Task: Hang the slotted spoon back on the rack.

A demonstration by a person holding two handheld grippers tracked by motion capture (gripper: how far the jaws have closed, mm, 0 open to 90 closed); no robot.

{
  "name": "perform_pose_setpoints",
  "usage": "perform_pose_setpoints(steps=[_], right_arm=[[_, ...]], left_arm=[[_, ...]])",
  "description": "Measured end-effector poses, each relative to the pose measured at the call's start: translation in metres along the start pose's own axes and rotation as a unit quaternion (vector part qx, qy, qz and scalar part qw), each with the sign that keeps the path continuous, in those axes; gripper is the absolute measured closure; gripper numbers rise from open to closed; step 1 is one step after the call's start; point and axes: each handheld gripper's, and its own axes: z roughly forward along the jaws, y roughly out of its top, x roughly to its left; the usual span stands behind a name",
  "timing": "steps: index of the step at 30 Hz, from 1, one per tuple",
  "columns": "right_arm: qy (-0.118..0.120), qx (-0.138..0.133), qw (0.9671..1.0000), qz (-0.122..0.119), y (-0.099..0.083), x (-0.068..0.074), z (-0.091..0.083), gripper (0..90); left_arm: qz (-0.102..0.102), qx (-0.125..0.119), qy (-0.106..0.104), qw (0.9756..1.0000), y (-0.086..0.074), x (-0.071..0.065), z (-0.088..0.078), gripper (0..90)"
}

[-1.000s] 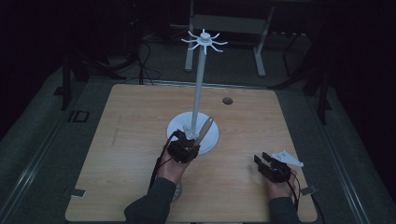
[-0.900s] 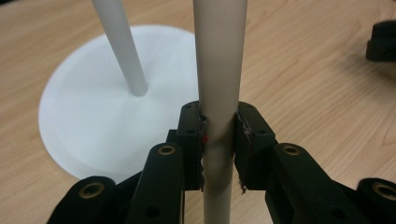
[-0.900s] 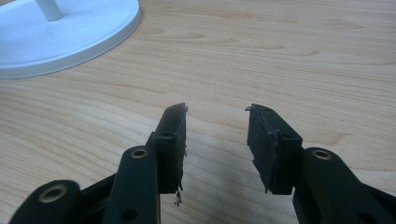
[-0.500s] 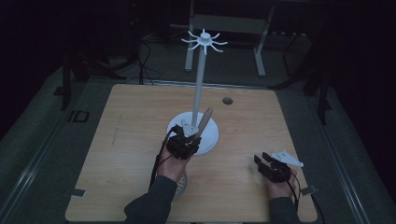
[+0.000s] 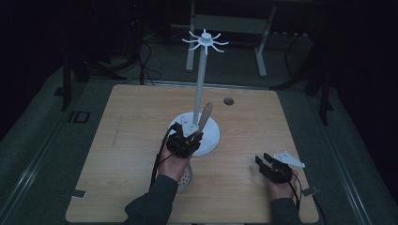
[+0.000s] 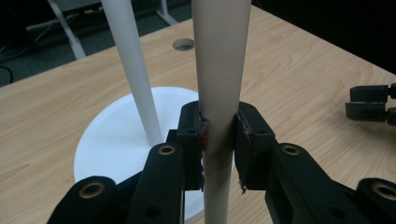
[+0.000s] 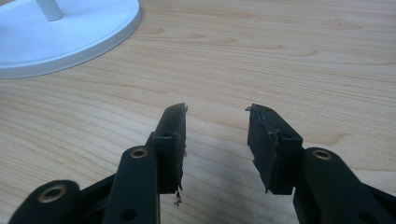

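Left gripper [image 6: 219, 144] clamps wooden handle [image 6: 219, 70] upright beside stand pole [image 6: 133, 70]; next lift to top hooks [image 5: 205, 41]; right gripper [image 7: 217, 140] idle, agape.

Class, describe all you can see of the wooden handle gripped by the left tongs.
The handle is a smooth, pale, round rod that looks like wood, widening towards its top. It stands nearly upright, leaning slightly, beside the white pole and over the white base. The left tongs are shut on its lower part, a pad pressing each side. In the high view its rounded tip is visible; its lower end is hidden.
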Motion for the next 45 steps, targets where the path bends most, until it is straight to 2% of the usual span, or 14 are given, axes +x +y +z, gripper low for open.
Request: perform_pose_setpoints(steps=[18, 35, 45], right_arm=[[0.000, 0.000, 1.0000, 0.000, 0.000, 0.000, 0.000, 56.6], [0.001, 0.000, 1.0000, 0.001, 0.000, 0.000, 0.000, 56.2], [0.001, 0.000, 1.0000, 0.003, 0.000, 0.000, 0.000, 55.9]], left_arm=[[0.002, -0.047, 0.005, 0.9989, 0.011, -0.002, -0.014, 74.4], [0.002, -0.069, 0.010, 0.9976, 0.022, -0.002, -0.021, 74.4], [0.001, -0.087, 0.014, 0.9961, 0.037, -0.001, -0.026, 74.3]])
